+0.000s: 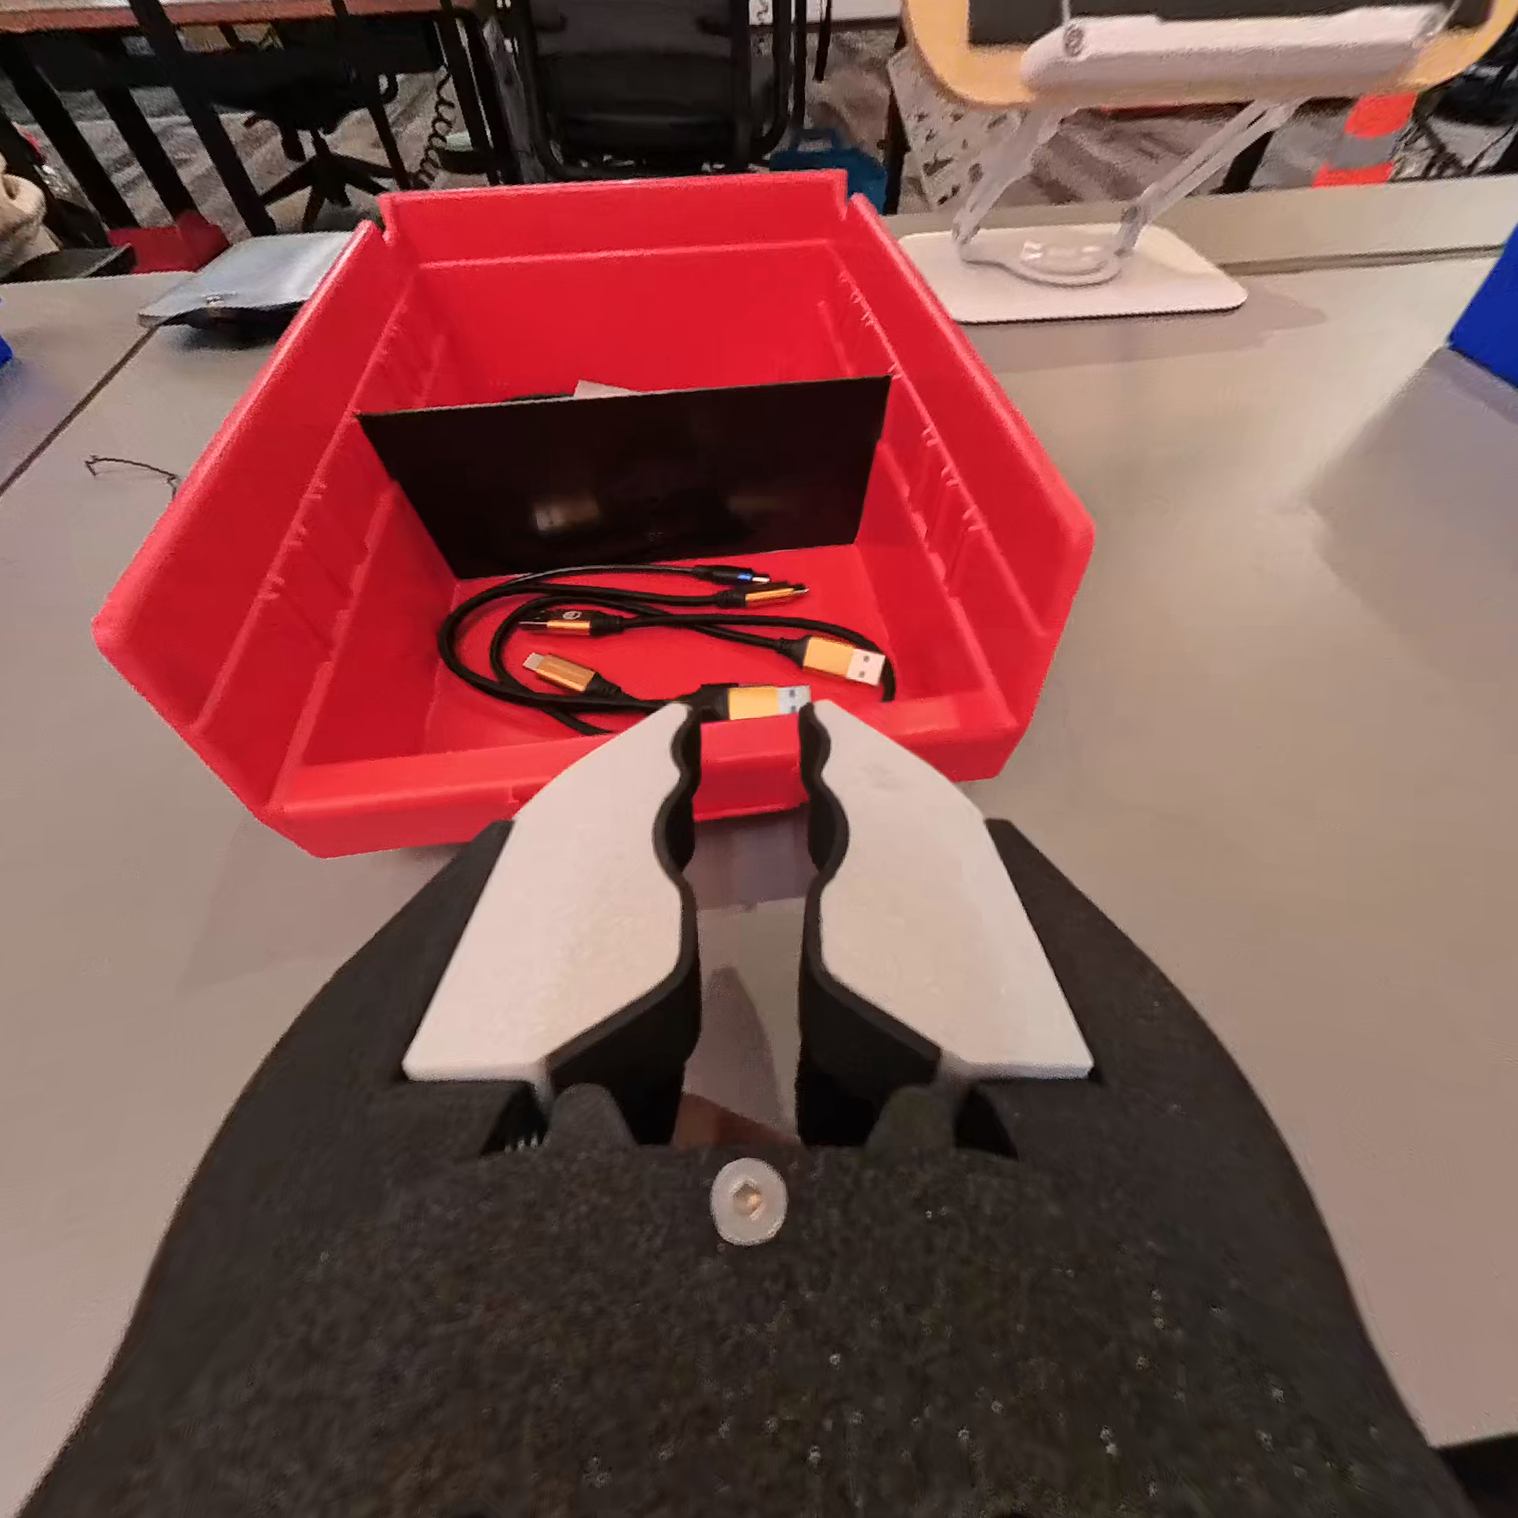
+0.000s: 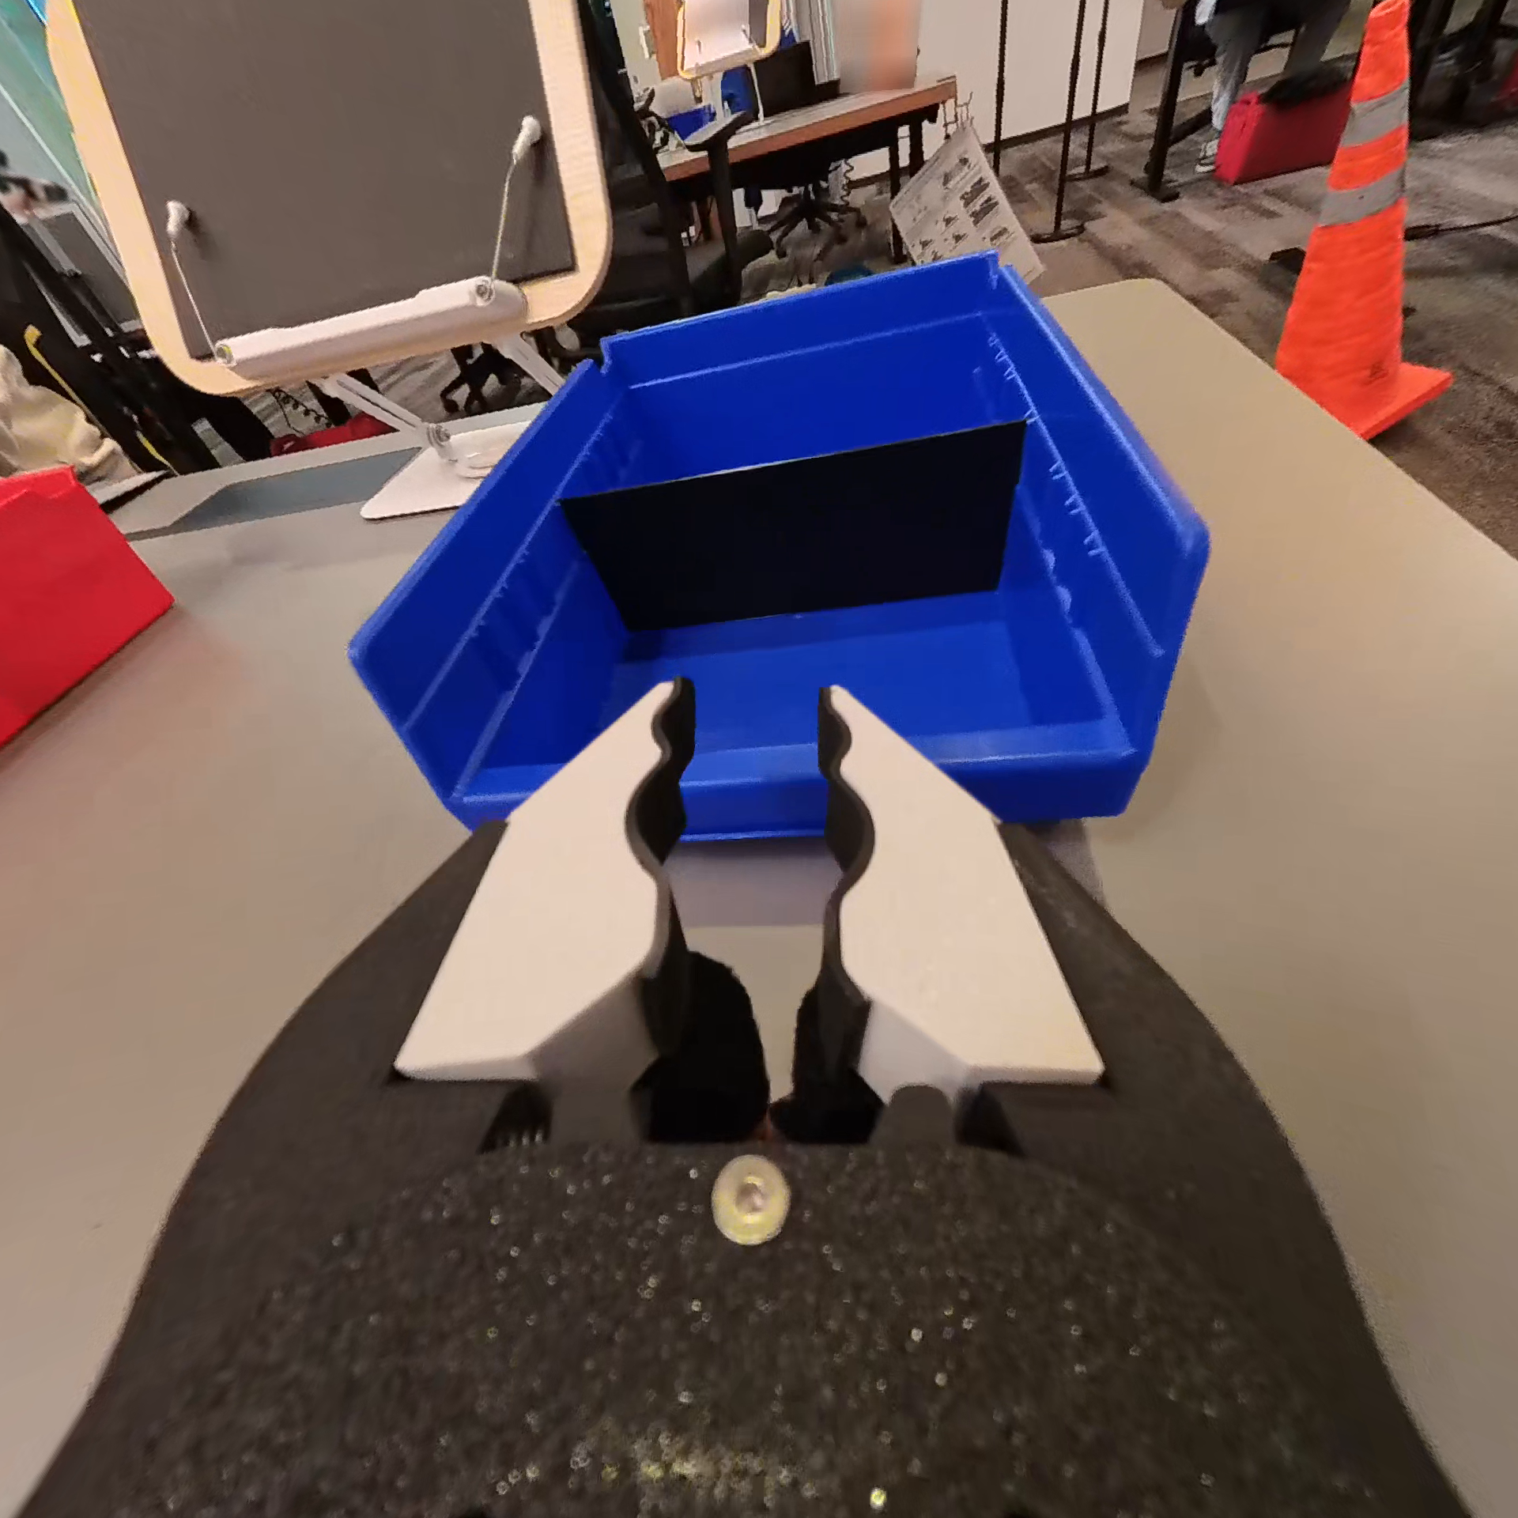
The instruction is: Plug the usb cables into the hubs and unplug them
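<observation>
The left gripper (image 1: 746, 715) has its grey fingers (image 1: 591, 887) parted with nothing between them, the tips poised at the low front lip of a red bin (image 1: 246, 624) on the grey table (image 1: 1232, 739). Just past the tips, inside the bin's front compartment, lies a loose tangle of black cables (image 1: 493, 649) with gold-coloured plug housings; one such plug (image 1: 760, 703) sits right beyond the fingertips, another (image 1: 842, 660) a little farther in, and smaller connectors point toward the right wall. A black divider panel (image 1: 624, 476) stands upright across the bin, closing off a rear compartment whose contents are mostly hidden.

The right gripper (image 2: 756, 698) is likewise spread apart and empty, its tips over the front edge of a blue bin (image 2: 427, 657). A dark divider (image 2: 788, 534) crosses this bin too.

Behind the bins, a white stand (image 2: 427, 485) carries a tilted board with a pale wooden frame (image 2: 345, 164). An orange traffic cone (image 2: 1355, 246) stands on the floor past the table's far right corner.
</observation>
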Action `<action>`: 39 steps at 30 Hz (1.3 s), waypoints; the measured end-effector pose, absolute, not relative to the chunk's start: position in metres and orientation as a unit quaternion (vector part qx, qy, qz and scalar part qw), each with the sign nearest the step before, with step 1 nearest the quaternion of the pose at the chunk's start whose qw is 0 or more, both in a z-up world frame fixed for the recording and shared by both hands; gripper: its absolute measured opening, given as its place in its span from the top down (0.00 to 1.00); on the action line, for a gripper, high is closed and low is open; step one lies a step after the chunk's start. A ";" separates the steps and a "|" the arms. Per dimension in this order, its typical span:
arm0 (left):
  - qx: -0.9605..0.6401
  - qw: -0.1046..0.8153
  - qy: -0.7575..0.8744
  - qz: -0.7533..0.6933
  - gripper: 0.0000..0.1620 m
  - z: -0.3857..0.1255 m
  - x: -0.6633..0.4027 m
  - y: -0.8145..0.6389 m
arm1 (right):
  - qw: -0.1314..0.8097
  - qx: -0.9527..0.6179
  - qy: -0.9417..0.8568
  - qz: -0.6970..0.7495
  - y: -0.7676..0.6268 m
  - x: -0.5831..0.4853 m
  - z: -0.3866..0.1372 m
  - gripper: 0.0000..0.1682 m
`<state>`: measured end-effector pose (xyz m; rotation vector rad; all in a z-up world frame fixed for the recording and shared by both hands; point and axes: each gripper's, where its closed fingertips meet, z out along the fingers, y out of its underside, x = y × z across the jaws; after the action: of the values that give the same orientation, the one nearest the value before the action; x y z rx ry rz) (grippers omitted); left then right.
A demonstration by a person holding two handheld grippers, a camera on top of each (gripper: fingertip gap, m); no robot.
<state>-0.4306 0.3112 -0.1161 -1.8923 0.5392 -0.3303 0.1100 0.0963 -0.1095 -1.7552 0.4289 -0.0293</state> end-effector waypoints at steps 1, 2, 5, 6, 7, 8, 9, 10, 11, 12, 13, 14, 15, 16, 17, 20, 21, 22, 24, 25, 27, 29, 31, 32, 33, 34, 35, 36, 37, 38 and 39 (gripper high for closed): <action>-0.798 0.542 0.225 -0.137 0.86 -0.117 -0.433 0.312 | 0.616 -0.766 0.184 -0.018 0.096 0.109 -0.111 0.84; -0.799 0.542 0.220 -0.141 0.87 -0.116 -0.434 0.312 | 0.614 -0.768 0.181 -0.023 0.096 0.108 -0.111 0.84; -0.799 0.541 0.202 -0.166 0.87 -0.113 -0.434 0.312 | 0.615 -0.769 0.170 -0.034 0.096 0.105 -0.110 0.85; -0.799 0.541 0.200 -0.170 0.87 -0.113 -0.434 0.312 | 0.614 -0.770 0.167 -0.037 0.096 0.104 -0.111 0.85; -0.800 0.539 0.199 -0.171 0.87 -0.113 -0.434 0.312 | 0.614 -0.771 0.165 -0.037 0.096 0.102 -0.111 0.85; -0.802 0.537 0.201 -0.170 0.87 -0.115 -0.434 0.312 | 0.612 -0.773 0.163 -0.035 0.096 0.101 -0.112 0.85; -0.803 0.534 0.203 -0.167 0.87 -0.116 -0.434 0.313 | 0.611 -0.774 0.162 -0.035 0.096 0.099 -0.113 0.85; -0.804 0.534 0.205 -0.164 0.87 -0.117 -0.434 0.313 | 0.611 -0.774 0.161 -0.035 0.097 0.098 -0.113 0.85; -0.803 0.534 0.207 -0.163 0.87 -0.117 -0.434 0.313 | 0.611 -0.775 0.158 -0.034 0.098 0.096 -0.113 0.85; -0.802 0.535 0.209 -0.162 0.87 -0.116 -0.433 0.312 | 0.609 -0.777 0.154 -0.034 0.099 0.094 -0.113 0.85; -0.802 0.535 0.211 -0.161 0.87 -0.117 -0.433 0.312 | 0.607 -0.780 0.151 -0.034 0.100 0.093 -0.115 0.85; -0.802 0.534 0.214 -0.159 0.86 -0.117 -0.432 0.312 | 0.603 -0.783 0.147 -0.036 0.100 0.091 -0.116 0.85; -0.803 0.533 0.216 -0.158 0.86 -0.118 -0.431 0.312 | 0.602 -0.785 0.143 -0.040 0.101 0.090 -0.116 0.85; -0.803 0.532 0.218 -0.156 0.86 -0.119 -0.431 0.312 | 0.602 -0.785 0.139 -0.046 0.101 0.089 -0.116 0.85; -0.804 0.531 0.221 -0.155 0.86 -0.120 -0.430 0.312 | 0.603 -0.785 0.134 -0.053 0.101 0.089 -0.115 0.85; -0.803 0.530 0.225 -0.153 0.86 -0.121 -0.428 0.312 | 0.604 -0.785 0.123 -0.067 0.100 0.087 -0.113 0.85; -0.803 0.529 0.227 -0.151 0.86 -0.121 -0.428 0.312 | 0.604 -0.784 0.123 -0.067 0.100 0.087 -0.113 0.85; -0.803 0.529 0.229 -0.150 0.86 -0.122 -0.427 0.312 | 0.604 -0.784 0.123 -0.065 0.100 0.087 -0.113 0.85; -0.805 0.525 0.232 -0.148 0.86 -0.123 -0.426 0.312 | 0.605 -0.783 0.127 -0.059 0.100 0.086 -0.113 0.86; -0.810 0.519 0.230 -0.149 0.86 -0.125 -0.426 0.312 | 0.605 -0.784 0.130 -0.055 0.100 0.086 -0.114 0.85; -0.815 0.507 0.232 -0.158 0.85 -0.127 -0.422 0.310 | 0.604 -0.784 0.134 -0.046 0.101 0.085 -0.115 0.85; -0.814 0.502 0.240 -0.164 0.84 -0.125 -0.421 0.309 | 0.608 -0.782 0.133 -0.040 0.100 0.083 -0.112 0.85; -0.819 0.482 0.265 -0.163 0.84 -0.123 -0.422 0.312 | 0.614 -0.777 0.130 -0.041 0.098 0.082 -0.109 0.86; -0.824 0.461 0.283 -0.166 0.83 -0.121 -0.422 0.314 | 0.615 -0.777 0.130 -0.042 0.098 0.082 -0.108 0.86; -0.828 0.441 0.303 -0.166 0.83 -0.117 -0.423 0.319 | 0.615 -0.777 0.130 -0.040 0.097 0.082 -0.109 0.85; -0.829 0.427 0.325 -0.158 0.82 -0.112 -0.424 0.325 | 0.614 -0.778 0.131 -0.034 0.098 0.081 -0.110 0.86; -0.828 0.410 0.354 -0.145 0.82 -0.107 -0.424 0.332 | 0.613 -0.778 0.134 -0.024 0.098 0.079 -0.111 0.86; -0.825 0.383 0.395 -0.131 0.82 -0.105 -0.423 0.337 | 0.614 -0.778 0.136 -0.013 0.100 0.078 -0.112 0.85; -0.820 0.347 0.439 -0.121 0.82 -0.105 -0.420 0.340 | 0.614 -0.777 0.136 -0.003 0.101 0.076 -0.112 0.85; -0.811 0.310 0.482 -0.114 0.82 -0.105 -0.415 0.341 | 0.614 -0.777 0.137 0.003 0.103 0.075 -0.112 0.85; -0.801 0.278 0.520 -0.107 0.82 -0.106 -0.410 0.343 | 0.614 -0.778 0.135 0.005 0.104 0.074 -0.112 0.85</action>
<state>-0.4103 0.3429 -0.1063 -2.1491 1.3950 -0.2872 0.0738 0.1043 -0.1116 -1.7934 0.3119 0.0119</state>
